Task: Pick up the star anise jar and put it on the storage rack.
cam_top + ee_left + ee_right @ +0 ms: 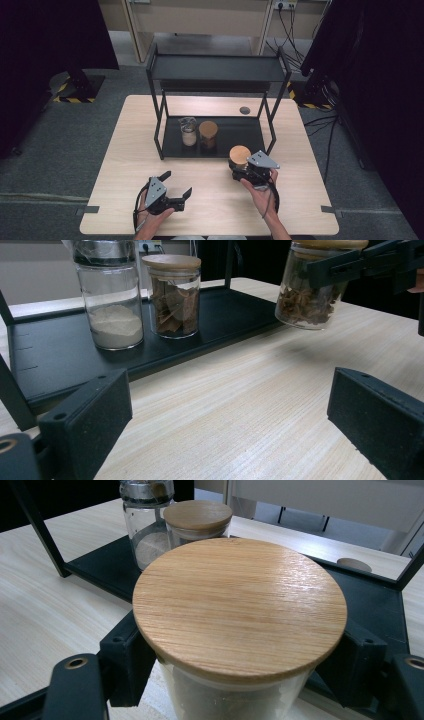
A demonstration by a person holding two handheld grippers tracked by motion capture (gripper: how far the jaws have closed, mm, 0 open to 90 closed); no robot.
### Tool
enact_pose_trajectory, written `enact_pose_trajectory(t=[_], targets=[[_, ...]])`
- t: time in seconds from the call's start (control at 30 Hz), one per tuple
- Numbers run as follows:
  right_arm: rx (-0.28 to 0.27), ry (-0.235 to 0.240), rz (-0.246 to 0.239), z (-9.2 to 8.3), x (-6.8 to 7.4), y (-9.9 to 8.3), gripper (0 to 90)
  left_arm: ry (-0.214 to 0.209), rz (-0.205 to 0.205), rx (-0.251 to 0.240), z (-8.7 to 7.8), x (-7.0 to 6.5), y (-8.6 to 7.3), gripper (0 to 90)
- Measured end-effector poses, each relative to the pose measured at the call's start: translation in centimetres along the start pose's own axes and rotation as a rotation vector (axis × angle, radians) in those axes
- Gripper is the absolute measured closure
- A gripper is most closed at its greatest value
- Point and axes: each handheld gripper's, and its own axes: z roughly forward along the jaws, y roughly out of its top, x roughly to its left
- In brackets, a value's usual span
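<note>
High view: the right tongs (243,168) pinch a glass jar with a wooden lid (240,154) just below its lid, holding it upright near the front right corner of the black rack (215,75). From the left tongs' camera, this jar (311,287) hangs clear of the desk (240,405), a shadow beneath it, a touch tilted. The rack's bottom shelf (240,135) lies straight ahead of the jar, away from the person; two jars already stand on its left half, one with pale powder (189,132) and one with brown pieces (208,134), side by side. The free room is to their right, which is directly in front of the held jar, so I judge the coming move as a short push forward and slightly left, keeping the jar's axis upright to pass under the upper shelf. The left tongs (176,189) rest spread wide and empty, low over the desk, well apart from the rack; the right hand is the nearer one.
</note>
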Motion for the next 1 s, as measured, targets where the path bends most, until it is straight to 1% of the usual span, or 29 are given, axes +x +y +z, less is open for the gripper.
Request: enact_pose_trajectory(t=[0.2,0.6,0.77,1.0], targets=[[0.0,0.01,0.008,0.4,-0.1,0.3,25.8,0.0,0.0,0.0,0.0,0.0,0.0,3.5],[0.002,0.0,0.008,1.2,-0.5,0.8,25.8,-0.001,0.0,0.0,0.0,0.0,0.0,3.5],[0.005,0.002,0.016,1.5,-0.8,1.0,25.8,0.0,0.0,0.0,0.0,0.0,0.0,3.5],[0.009,0.003,0.014,1.9,-0.8,1.1,25.8,-0.001,0.0,0.0,0.0,0.0,0.0,3.5]])
